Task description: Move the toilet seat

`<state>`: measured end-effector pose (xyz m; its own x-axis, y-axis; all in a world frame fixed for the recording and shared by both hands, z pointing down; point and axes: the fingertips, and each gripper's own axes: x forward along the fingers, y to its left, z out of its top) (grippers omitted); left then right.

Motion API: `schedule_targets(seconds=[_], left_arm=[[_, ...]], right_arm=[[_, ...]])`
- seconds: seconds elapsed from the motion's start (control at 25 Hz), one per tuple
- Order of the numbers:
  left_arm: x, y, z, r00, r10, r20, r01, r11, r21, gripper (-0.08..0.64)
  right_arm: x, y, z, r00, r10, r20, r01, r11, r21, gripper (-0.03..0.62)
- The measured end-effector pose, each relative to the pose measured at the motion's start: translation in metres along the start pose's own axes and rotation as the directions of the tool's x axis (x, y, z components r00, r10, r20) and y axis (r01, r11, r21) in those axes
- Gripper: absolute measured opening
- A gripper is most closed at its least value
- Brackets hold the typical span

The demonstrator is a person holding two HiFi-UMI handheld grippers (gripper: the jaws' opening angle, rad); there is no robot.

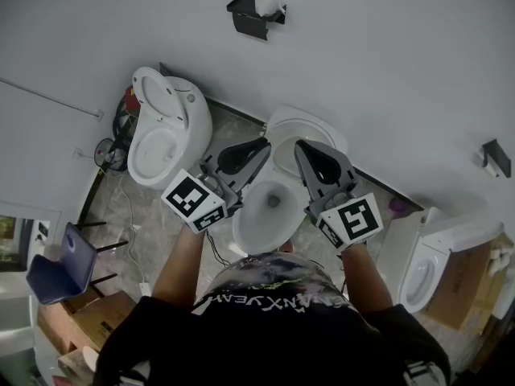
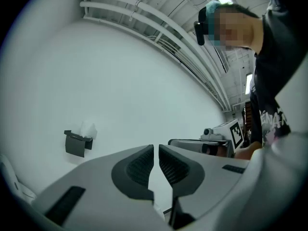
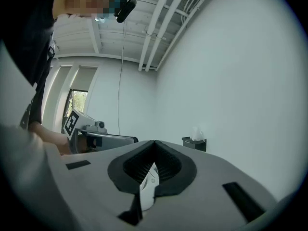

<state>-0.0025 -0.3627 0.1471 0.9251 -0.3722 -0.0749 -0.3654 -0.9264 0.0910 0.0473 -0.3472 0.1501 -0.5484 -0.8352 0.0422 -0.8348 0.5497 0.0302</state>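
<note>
Toilet seat (image 1: 304,129) is tipped up at the far end of the middle toilet's bowl (image 1: 269,203), leaning back toward the white wall (image 1: 386,47), and neither gripper touches it.

Nearest the camera is the person's black printed shirt (image 1: 273,328), with both forearms reaching out over the bowl. Each hand carries a gripper with a marker cube at its near end, one on the left (image 1: 193,201) and one on the right (image 1: 352,219).

The left gripper (image 1: 264,145) points level toward the wall. In the left gripper view (image 2: 156,148) its two dark pads stand almost together with only a thin slit between them, and nothing is in that slit. The right gripper (image 1: 299,145) lies just beside it, also level. In the right gripper view (image 3: 154,143) its tips meet and grip nothing. A sliver of something white (image 3: 148,186) shows through the slot behind the pads, too little to name. Each gripper view catches the other gripper off to one side.

On the grey tiled floor (image 1: 161,232), a blue chair (image 1: 64,264) and a cardboard box (image 1: 96,316) sit at the near left. A second toilet (image 1: 165,127) stands farther left and a third toilet (image 1: 426,264) stands to the right.

Farthest away, a black tissue holder (image 1: 256,10) hangs on the wall beyond the seat, and it also shows in both gripper views (image 2: 77,142) (image 3: 194,142).
</note>
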Motion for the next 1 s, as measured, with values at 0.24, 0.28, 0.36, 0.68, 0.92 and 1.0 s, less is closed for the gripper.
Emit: schedule_targets(seconds=[0.24, 0.28, 0.36, 0.68, 0.92, 1.0], left_arm=[[-0.0020, 0.0054, 0.0002, 1.000, 0.019, -0.005, -0.019, 1.000, 0.002, 0.049], [-0.0022, 0.0063, 0.0008, 1.000, 0.021, -0.004, -0.021, 1.000, 0.002, 0.049], [-0.0024, 0.0065, 0.0017, 1.000, 0.021, -0.003, -0.021, 1.000, 0.004, 0.049], [0.0013, 0.0051, -0.0002, 1.000, 0.021, -0.012, -0.021, 1.000, 0.006, 0.049], [0.0049, 0.0056, -0.0019, 0.999, 0.027, -0.020, -0.027, 1.000, 0.009, 0.049], [0.0063, 0.0060, -0.0021, 0.999, 0.029, -0.022, -0.029, 1.000, 0.010, 0.049]], right_arm=[[0.0017, 0.0002, -0.0014, 1.000, 0.008, -0.007, -0.008, 1.000, -0.021, 0.000], [0.0021, 0.0000, -0.0013, 1.000, 0.008, -0.006, -0.008, 1.000, -0.021, 0.000], [0.0023, -0.0002, -0.0008, 1.000, 0.009, -0.001, -0.009, 1.000, -0.022, 0.000], [0.0027, -0.0024, 0.0004, 1.000, 0.020, -0.003, -0.020, 0.999, -0.035, 0.000], [0.0019, -0.0057, -0.0002, 1.000, 0.025, -0.004, -0.025, 0.999, -0.040, 0.000], [0.0015, -0.0071, -0.0005, 1.000, 0.026, -0.004, -0.026, 0.999, -0.042, 0.000]])
